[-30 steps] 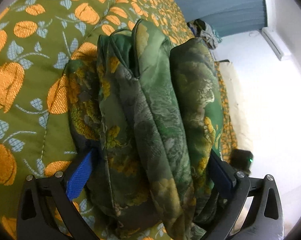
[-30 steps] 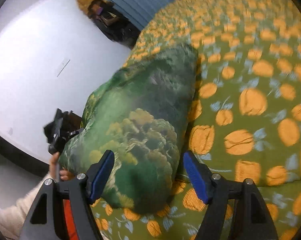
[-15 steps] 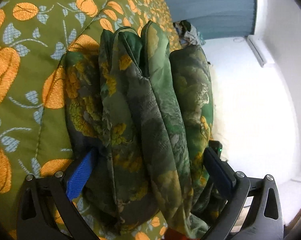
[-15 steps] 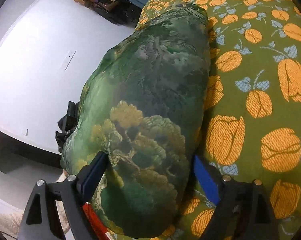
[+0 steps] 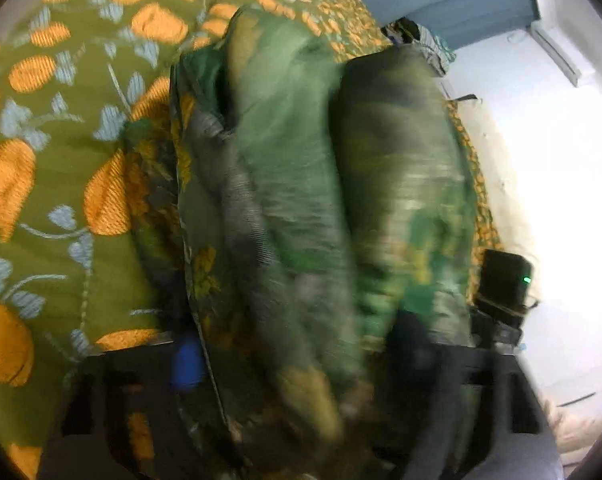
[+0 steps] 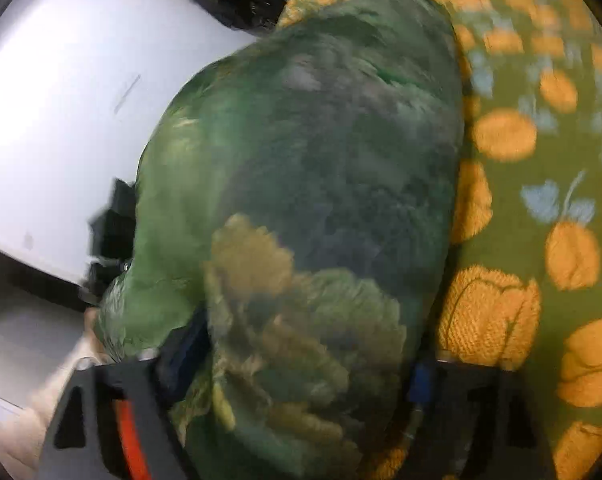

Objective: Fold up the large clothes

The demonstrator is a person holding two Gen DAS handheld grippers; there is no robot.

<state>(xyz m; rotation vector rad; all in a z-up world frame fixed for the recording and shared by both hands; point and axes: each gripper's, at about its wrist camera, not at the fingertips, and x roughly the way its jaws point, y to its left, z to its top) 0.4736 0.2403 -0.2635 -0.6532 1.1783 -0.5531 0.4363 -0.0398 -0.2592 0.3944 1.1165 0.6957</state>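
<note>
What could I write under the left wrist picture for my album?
The left tool is closing on a folded green garment lying on a bedspread with orange flowers.

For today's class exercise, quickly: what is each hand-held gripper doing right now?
Left hand-held gripper: closing around the folded green garment.
Right hand-held gripper: closing around the same garment.

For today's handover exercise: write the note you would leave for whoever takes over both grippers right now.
Left gripper: jaws closing around one end of the folded green garment.
Right gripper: jaws closing around the other end.
Garment: a thick bundle lying near the edge of the floral bedspread.
Done: the folds are stacked.
Left: probably lift or shift the bundle, or set it neat. Frames are blurred, so check both grips first.
</note>
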